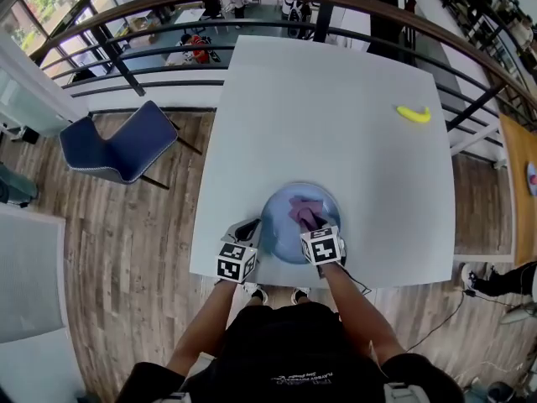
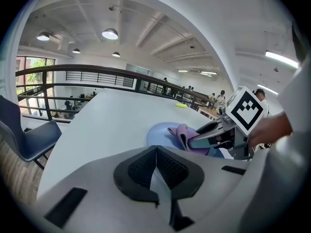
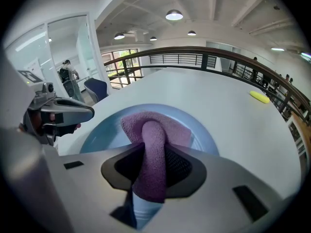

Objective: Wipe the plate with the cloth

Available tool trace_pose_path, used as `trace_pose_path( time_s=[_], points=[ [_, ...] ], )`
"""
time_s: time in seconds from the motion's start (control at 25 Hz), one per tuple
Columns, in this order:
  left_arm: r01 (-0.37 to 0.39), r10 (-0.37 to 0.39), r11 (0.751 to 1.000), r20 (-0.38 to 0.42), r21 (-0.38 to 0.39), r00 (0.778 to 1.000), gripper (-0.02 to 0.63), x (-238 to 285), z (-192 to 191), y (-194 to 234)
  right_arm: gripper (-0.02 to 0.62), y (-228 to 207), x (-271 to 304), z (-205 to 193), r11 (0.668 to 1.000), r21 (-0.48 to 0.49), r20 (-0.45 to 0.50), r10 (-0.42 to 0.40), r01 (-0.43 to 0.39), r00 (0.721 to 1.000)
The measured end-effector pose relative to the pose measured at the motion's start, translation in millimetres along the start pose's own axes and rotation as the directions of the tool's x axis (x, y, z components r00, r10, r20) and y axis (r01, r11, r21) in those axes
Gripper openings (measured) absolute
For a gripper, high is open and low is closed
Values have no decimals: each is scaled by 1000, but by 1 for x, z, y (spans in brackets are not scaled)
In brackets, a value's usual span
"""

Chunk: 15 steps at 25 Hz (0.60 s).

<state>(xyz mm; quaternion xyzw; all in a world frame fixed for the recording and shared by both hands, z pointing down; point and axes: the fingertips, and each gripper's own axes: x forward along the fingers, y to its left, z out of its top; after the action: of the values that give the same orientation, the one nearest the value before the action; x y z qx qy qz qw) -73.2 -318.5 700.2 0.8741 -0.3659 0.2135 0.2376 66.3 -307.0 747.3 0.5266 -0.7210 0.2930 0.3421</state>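
A round blue plate (image 1: 284, 229) lies near the front edge of the white table (image 1: 336, 116). A purple cloth (image 1: 302, 208) rests bunched in the plate's middle. My right gripper (image 1: 313, 222) is over the plate, shut on the cloth (image 3: 154, 144), which runs between its jaws and spreads onto the plate (image 3: 204, 137). My left gripper (image 1: 250, 229) is at the plate's left rim, jaws closed with a pale blue sliver of the rim between them (image 2: 155, 152). In the left gripper view, the plate (image 2: 158, 130) and cloth (image 2: 182, 132) lie ahead.
A yellow banana-like object (image 1: 414, 114) lies at the table's far right. A blue chair (image 1: 126, 145) stands left of the table. A dark railing (image 1: 252, 23) runs behind the far edge. The person's legs and feet are under the near edge.
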Motion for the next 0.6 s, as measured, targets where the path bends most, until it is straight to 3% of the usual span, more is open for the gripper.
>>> trace_pose_path(
  time_s=[0.6],
  points=[
    [28, -28, 1000, -2, 9, 1000, 12, 2, 0, -15, 115, -29, -8, -12, 995, 59, -37, -77, 79, 996]
  ],
)
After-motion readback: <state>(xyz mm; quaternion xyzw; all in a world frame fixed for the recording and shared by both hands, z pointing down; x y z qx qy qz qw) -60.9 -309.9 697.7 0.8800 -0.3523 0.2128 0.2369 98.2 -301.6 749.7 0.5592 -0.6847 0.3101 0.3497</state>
